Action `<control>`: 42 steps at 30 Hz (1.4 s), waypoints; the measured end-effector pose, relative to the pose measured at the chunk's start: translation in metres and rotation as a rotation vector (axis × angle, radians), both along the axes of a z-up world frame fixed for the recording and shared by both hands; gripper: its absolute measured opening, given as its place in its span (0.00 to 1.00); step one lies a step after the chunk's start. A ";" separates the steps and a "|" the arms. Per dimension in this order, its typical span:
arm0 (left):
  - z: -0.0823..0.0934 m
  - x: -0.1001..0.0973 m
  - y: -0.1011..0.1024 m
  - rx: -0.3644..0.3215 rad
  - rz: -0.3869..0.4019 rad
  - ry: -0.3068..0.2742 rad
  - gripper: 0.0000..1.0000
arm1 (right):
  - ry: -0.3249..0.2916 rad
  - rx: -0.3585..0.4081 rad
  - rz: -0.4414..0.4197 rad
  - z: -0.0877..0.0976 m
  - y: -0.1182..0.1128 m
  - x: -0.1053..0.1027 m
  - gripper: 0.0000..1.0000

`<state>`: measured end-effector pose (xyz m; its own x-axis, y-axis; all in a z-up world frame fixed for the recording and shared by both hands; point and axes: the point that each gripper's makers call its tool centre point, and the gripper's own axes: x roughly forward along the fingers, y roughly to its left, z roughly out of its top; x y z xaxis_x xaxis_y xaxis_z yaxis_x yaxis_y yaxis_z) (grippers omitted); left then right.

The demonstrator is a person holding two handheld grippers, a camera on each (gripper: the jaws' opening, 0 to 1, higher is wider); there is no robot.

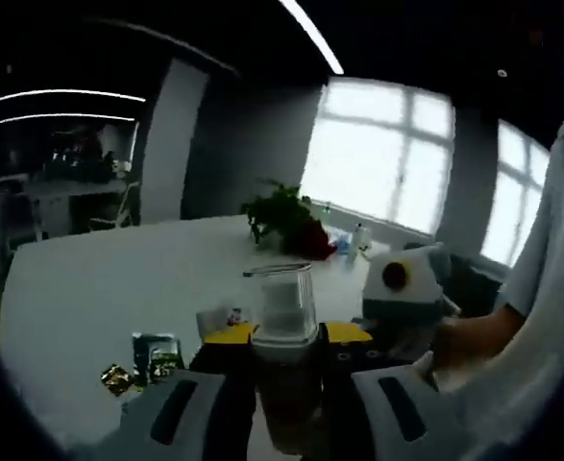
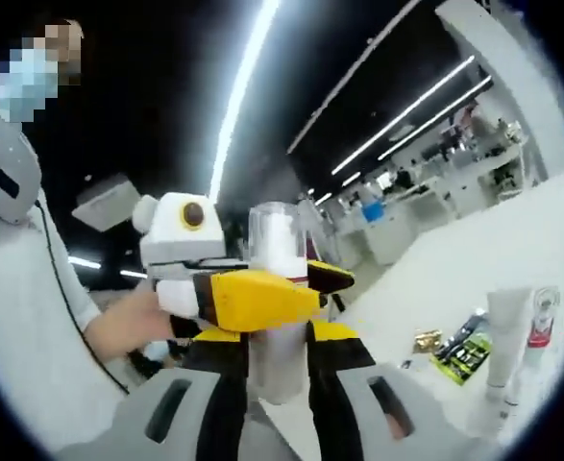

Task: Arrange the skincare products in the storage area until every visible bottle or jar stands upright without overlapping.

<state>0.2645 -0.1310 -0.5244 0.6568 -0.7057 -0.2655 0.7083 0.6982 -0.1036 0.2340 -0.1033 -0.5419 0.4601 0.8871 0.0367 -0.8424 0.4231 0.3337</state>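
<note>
In the left gripper view, the left hand-held gripper (image 1: 283, 370) is clamped on a bottle (image 1: 283, 317) with a clear cap, held upright at 6 o'clock above the white surface (image 1: 99, 288). The right hand-held gripper (image 1: 402, 279) enters at 3 o'clock, with a person's hand (image 1: 454, 336) behind it. Dark sachets (image 1: 157, 355) and a gold packet (image 1: 116, 379) lie on the surface at 8 o'clock, and a plant (image 1: 286, 221) with red flowers stands at 12 o'clock near the windows. In the right gripper view, the right hand-held gripper (image 2: 280, 360) grips the same bottle (image 2: 277, 250) low on its body, while the left hand-held gripper (image 2: 262, 298) crosses it from 9 o'clock. Two white tubes (image 2: 517, 346) stand at 4 o'clock; one carries a red label whose writing is too small to read.
</note>
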 end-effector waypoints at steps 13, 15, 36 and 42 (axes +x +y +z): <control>0.022 0.018 0.008 -0.005 0.258 -0.104 0.21 | -0.110 -0.113 -0.255 0.005 -0.006 0.024 0.21; 0.025 0.018 0.007 -0.011 0.265 -0.112 0.21 | -0.126 -0.123 -0.276 0.005 -0.006 0.025 0.21; 0.017 -0.003 -0.017 0.025 -0.039 -0.141 0.20 | -0.027 -0.005 -0.150 -0.001 -0.015 0.012 0.18; 0.022 -0.027 -0.022 -0.029 -0.241 -0.123 0.22 | -0.088 0.032 0.063 0.006 -0.018 -0.008 0.18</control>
<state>0.2373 -0.1528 -0.5019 0.4947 -0.8520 -0.1715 0.8624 0.5056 -0.0244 0.2258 -0.1216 -0.5357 0.3970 0.9120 0.1035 -0.8937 0.3584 0.2698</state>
